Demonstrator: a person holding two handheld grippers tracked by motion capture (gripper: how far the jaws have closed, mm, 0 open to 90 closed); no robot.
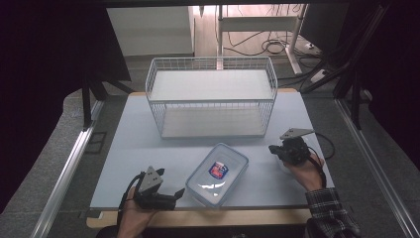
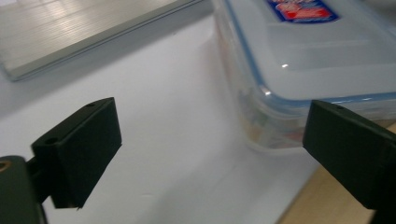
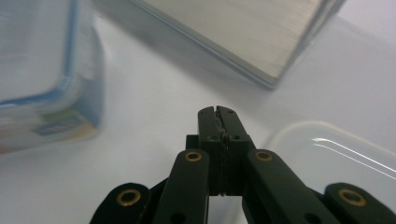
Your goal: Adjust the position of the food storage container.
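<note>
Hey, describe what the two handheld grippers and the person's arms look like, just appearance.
Both grippers are black. The left gripper and right gripper each carry a grey three-cornered plate on top and trail a black cable. The fingers are blocky black pads; brass-coloured rivets dot the linkage. The right arm wears a dark plaid sleeve.

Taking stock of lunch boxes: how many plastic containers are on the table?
2. One lidded box lies mid-table between the hands; a second clear one, partly seen, sits beside the right gripper. More may be hidden.
</note>
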